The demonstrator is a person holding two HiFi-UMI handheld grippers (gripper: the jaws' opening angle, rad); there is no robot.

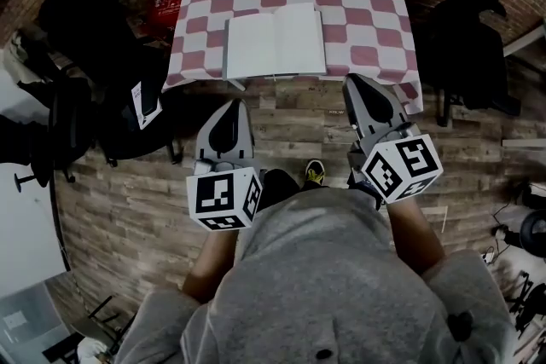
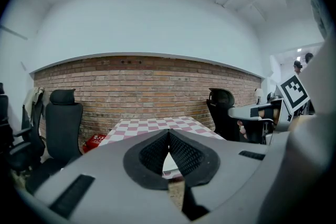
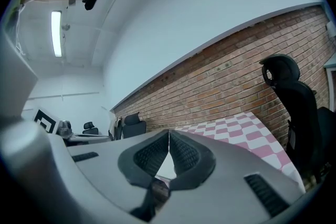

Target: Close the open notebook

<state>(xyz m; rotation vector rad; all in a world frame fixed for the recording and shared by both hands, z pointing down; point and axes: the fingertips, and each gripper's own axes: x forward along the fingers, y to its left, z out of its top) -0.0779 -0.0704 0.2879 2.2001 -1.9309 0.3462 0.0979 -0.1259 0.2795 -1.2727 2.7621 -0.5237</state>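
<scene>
Left tongs (image 1: 232, 103) and right tongs (image 1: 355, 82) are pressed closed, empty. Notebook (image 1: 275, 42) on bench (image 1: 367, 8): one outer edge, probably the right, should be lifted and folded over.

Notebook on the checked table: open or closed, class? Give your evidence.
Open: the notebook lies flat, two blank white pages spread either side of its spine.

left tool (image 2: 169, 132), jaws together, faces the checkered table (image 2: 131, 126) before a brick wall (image 2: 142, 89).
</scene>
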